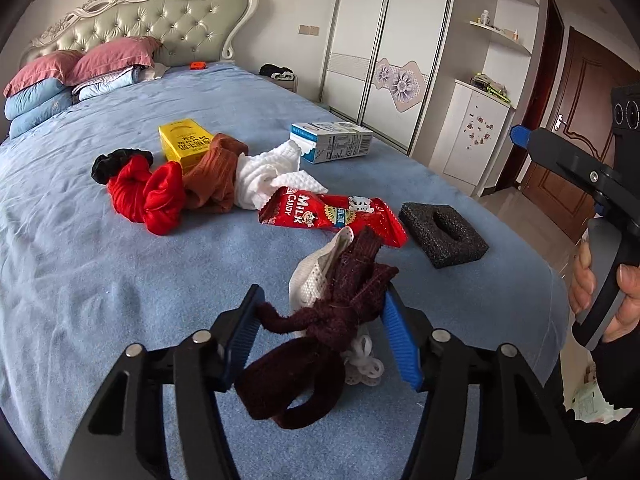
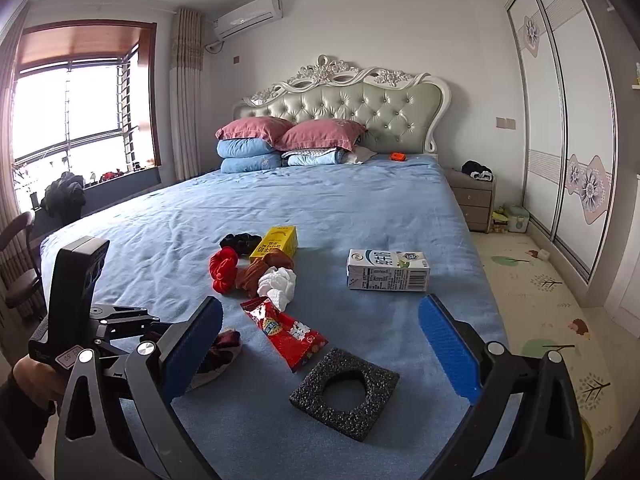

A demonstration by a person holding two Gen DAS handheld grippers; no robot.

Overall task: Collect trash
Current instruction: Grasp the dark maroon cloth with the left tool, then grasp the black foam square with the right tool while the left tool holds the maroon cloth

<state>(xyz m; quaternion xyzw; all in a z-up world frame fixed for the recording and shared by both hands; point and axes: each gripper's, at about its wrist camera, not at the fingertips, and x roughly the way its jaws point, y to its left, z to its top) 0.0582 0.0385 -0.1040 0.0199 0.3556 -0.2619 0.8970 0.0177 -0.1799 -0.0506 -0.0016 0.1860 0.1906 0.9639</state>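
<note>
On the blue bed (image 1: 120, 280) lie a red milk-candy wrapper (image 1: 332, 214) (image 2: 290, 330), a black foam square with a hole (image 1: 444, 234) (image 2: 346, 394), a white-blue milk carton (image 1: 330, 142) (image 2: 388, 270), a yellow drink box (image 1: 182, 140) (image 2: 276, 242) and a crumpled white tissue (image 1: 266, 174) (image 2: 280, 282). My left gripper (image 1: 322, 334) is open around a dark maroon sock (image 1: 320, 340) lying on a white mesh piece (image 1: 316, 276); whether its pads touch it I cannot tell. My right gripper (image 2: 320, 346) is wide open above the foam square and wrapper.
Red (image 1: 148, 196), brown (image 1: 214, 178) and black (image 1: 116, 162) socks lie bunched beside the yellow box. Pillows (image 2: 288, 140) and the headboard stand at the far end. A nightstand (image 2: 472, 196), a wardrobe (image 2: 568, 140) and a play mat (image 2: 540, 300) are to the bed's right.
</note>
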